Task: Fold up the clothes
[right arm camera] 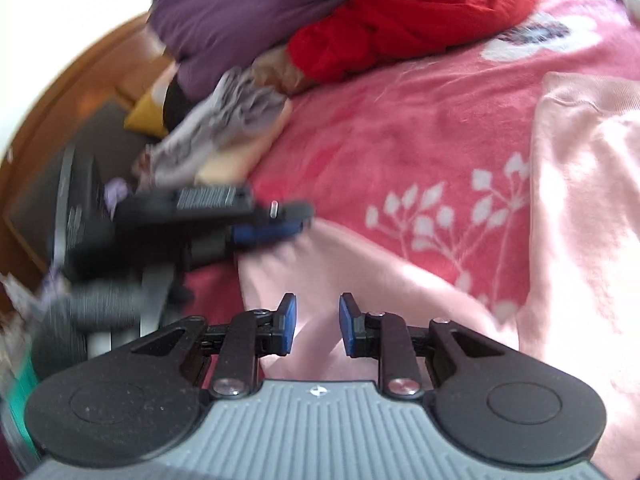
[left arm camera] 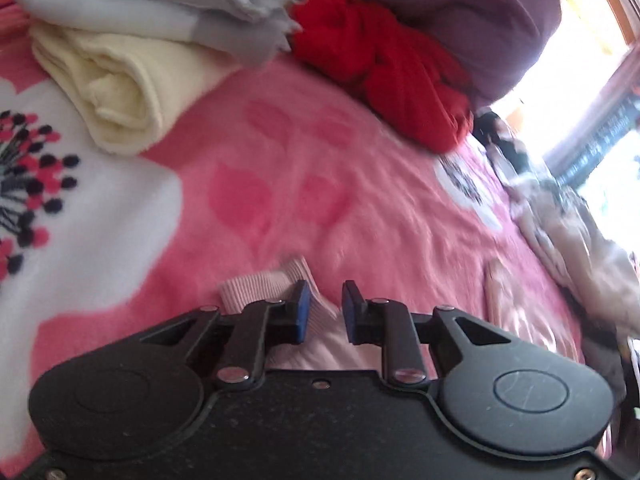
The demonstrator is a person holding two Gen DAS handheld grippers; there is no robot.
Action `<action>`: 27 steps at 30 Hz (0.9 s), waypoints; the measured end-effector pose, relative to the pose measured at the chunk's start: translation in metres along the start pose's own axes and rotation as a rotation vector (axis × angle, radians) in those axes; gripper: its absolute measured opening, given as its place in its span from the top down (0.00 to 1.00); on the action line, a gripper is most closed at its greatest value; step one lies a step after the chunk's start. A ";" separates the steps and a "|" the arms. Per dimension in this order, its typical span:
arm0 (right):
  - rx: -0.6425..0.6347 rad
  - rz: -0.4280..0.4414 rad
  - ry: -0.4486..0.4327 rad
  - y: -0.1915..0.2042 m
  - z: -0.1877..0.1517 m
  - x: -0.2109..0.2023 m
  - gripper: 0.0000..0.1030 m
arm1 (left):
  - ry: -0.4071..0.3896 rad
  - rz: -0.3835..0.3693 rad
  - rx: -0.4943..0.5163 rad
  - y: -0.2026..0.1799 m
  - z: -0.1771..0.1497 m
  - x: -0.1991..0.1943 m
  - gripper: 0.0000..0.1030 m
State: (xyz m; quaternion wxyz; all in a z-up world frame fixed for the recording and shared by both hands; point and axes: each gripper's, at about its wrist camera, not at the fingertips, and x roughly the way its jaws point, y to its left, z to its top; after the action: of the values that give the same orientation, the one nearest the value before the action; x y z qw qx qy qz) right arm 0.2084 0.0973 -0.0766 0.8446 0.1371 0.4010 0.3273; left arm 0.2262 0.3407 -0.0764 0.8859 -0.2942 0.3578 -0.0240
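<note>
A pale pink garment (right arm camera: 580, 220) lies spread on the pink flowered blanket (right arm camera: 400, 140), one sleeve running down under my right gripper. My left gripper (left arm camera: 326, 308) has the garment's ribbed cuff (left arm camera: 264, 290) bunched between its blue pads, the jaws only narrowly apart. The right wrist view shows that left gripper (right arm camera: 276, 228) blurred from the side, its pad on the sleeve's end. My right gripper (right arm camera: 318, 320) hovers over the sleeve with a small gap between its pads. Pink cloth shows in that gap, but I see no pinch.
A folded stack of cream (left arm camera: 128, 92) and grey (left arm camera: 160, 0) clothes sits at the blanket's far left. A red garment (left arm camera: 380, 60) and a purple duvet (left arm camera: 460, 8) lie at the back. Crumpled grey clothes (left arm camera: 580, 260) lie at the right edge by a bright window.
</note>
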 end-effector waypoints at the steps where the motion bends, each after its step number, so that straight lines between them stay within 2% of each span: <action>1: -0.040 -0.018 0.008 0.005 -0.003 -0.001 0.76 | -0.013 0.004 -0.010 0.001 0.001 0.000 0.80; 5: -0.141 -0.050 0.001 0.018 -0.017 -0.014 0.75 | -0.110 0.054 -0.040 0.008 0.004 -0.014 0.79; 8: -0.195 -0.065 -0.044 0.027 -0.033 -0.032 0.74 | -0.160 0.002 -0.017 0.007 0.004 -0.039 0.77; 12: -0.244 -0.084 -0.100 0.035 -0.051 -0.050 0.74 | -0.066 -0.152 0.045 0.000 -0.009 -0.046 0.63; 13: -0.249 -0.091 -0.098 0.035 -0.054 -0.050 0.71 | -0.025 -0.166 0.052 -0.001 -0.014 -0.042 0.61; 14: -0.244 -0.103 -0.067 0.034 -0.056 -0.045 0.70 | 0.004 -0.143 0.065 -0.002 -0.018 -0.036 0.60; 16: -0.243 -0.117 -0.030 0.032 -0.059 -0.036 0.70 | 0.016 -0.032 0.102 -0.003 -0.021 -0.023 0.67; 19: -0.259 -0.089 -0.045 0.040 -0.061 -0.048 0.68 | -0.093 0.044 0.105 -0.009 -0.015 -0.023 0.65; 20: -0.268 -0.064 -0.038 0.045 -0.064 -0.055 0.69 | -0.132 0.047 0.117 -0.015 -0.014 -0.028 0.56; 21: -0.290 -0.048 -0.033 0.051 -0.067 -0.065 0.69 | -0.166 0.040 0.129 -0.023 -0.014 -0.034 0.56; 23: -0.327 -0.023 -0.036 0.058 -0.074 -0.087 0.69 | -0.193 -0.036 0.162 -0.039 -0.019 -0.047 0.56; 25: -0.337 -0.018 -0.060 0.056 -0.081 -0.117 0.70 | -0.183 -0.087 0.200 -0.057 -0.030 -0.054 0.56; 27: -0.321 -0.048 -0.086 0.043 -0.087 -0.150 0.70 | -0.156 -0.132 0.251 -0.079 -0.046 -0.060 0.56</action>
State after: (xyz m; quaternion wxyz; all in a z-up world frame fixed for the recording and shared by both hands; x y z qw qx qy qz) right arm 0.0528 0.0276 -0.0233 0.8796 0.0048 0.3103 0.3607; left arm 0.1645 0.2676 -0.0230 0.9373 -0.2048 0.2622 -0.1038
